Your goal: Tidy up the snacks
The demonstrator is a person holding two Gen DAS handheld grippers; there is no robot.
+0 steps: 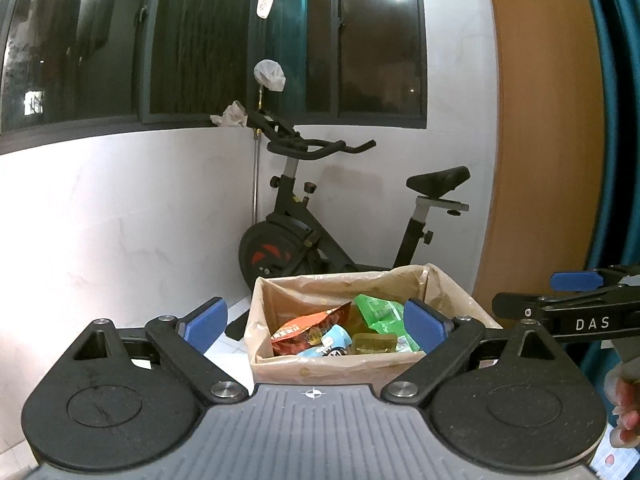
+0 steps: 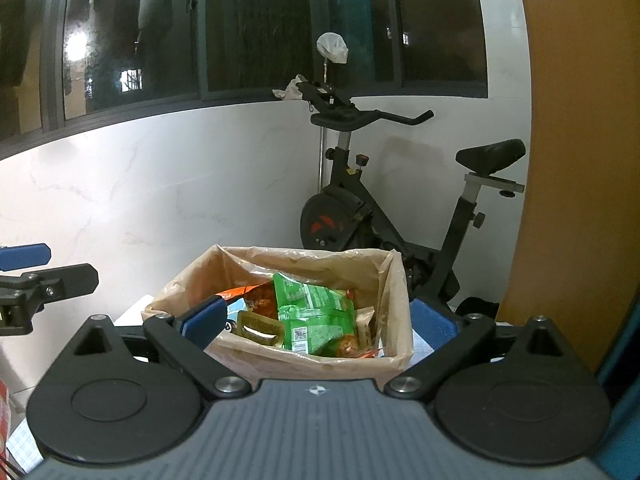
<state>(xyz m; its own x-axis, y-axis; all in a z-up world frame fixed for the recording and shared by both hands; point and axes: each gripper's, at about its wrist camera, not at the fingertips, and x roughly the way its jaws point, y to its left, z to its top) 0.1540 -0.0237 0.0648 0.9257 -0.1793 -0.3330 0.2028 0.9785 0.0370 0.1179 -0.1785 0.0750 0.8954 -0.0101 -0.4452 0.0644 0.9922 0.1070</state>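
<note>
A box lined with a tan plastic bag [image 1: 344, 366] [image 2: 384, 280] stands just ahead of both grippers, holding several snack packets. A green packet [image 1: 380, 312] [image 2: 316, 316] lies on top, beside an orange-red packet [image 1: 308, 330] [image 2: 240, 290], a light blue packet [image 1: 330, 342] and a small olive-yellow packet [image 1: 374, 344] [image 2: 260, 328]. My left gripper [image 1: 316, 322] is open with nothing between its blue pads. My right gripper [image 2: 318, 320] is open too, and nothing is held in it. The right gripper's fingers [image 1: 576, 280] show at the right edge of the left wrist view.
A black exercise bike [image 1: 320, 236] [image 2: 384, 216] stands behind the box against the white wall. Dark windows run above it. An orange-brown panel [image 1: 548, 140] [image 2: 576, 160] and a teal curtain [image 1: 616, 80] are at the right. A hand [image 1: 626, 408] shows at the far right.
</note>
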